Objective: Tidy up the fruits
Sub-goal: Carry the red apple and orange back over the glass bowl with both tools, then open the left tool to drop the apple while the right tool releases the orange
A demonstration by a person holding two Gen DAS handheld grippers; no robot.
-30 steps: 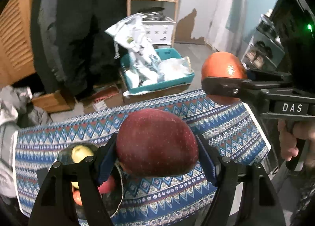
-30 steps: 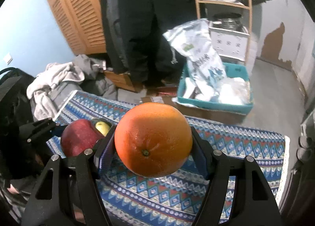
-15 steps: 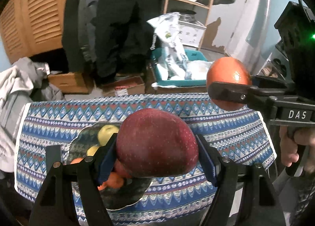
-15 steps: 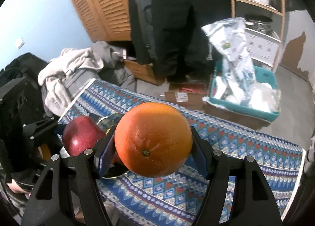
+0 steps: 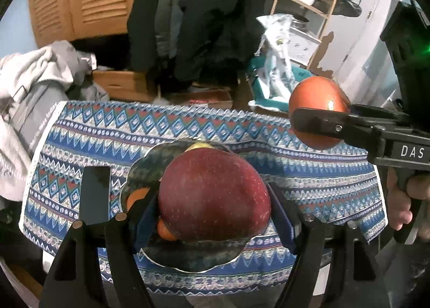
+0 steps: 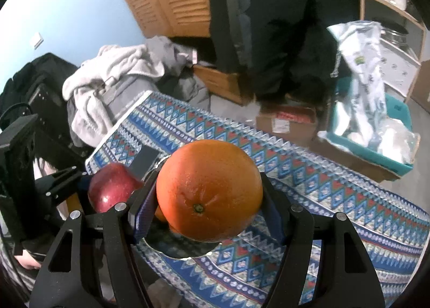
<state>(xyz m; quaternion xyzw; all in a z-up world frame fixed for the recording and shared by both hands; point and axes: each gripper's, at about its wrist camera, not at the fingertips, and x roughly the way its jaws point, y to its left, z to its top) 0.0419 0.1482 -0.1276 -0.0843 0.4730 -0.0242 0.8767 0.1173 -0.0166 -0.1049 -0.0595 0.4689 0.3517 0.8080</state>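
My left gripper (image 5: 215,208) is shut on a dark red apple (image 5: 213,194) and holds it right above a shiny metal bowl (image 5: 150,163) on the patterned tablecloth. The bowl holds a yellow fruit (image 5: 200,145) and small orange fruits (image 5: 135,196), mostly hidden by the apple. My right gripper (image 6: 208,207) is shut on a large orange (image 6: 209,191), held above the bowl's right side (image 6: 172,250). The orange (image 5: 317,98) and the right gripper show at the right of the left wrist view; the apple (image 6: 111,191) shows at the left of the right wrist view.
A dark phone (image 5: 94,195) lies on the blue patterned tablecloth (image 5: 107,130) left of the bowl. Beyond the table are a clothes pile (image 5: 32,71), cardboard boxes (image 5: 121,83), a teal bin with bags (image 6: 376,125), a wooden shelf and louvered doors.
Both grippers swung left with their fruits. The bowl moved from the lower left to directly under the apple, and the orange came closer over the bowl.
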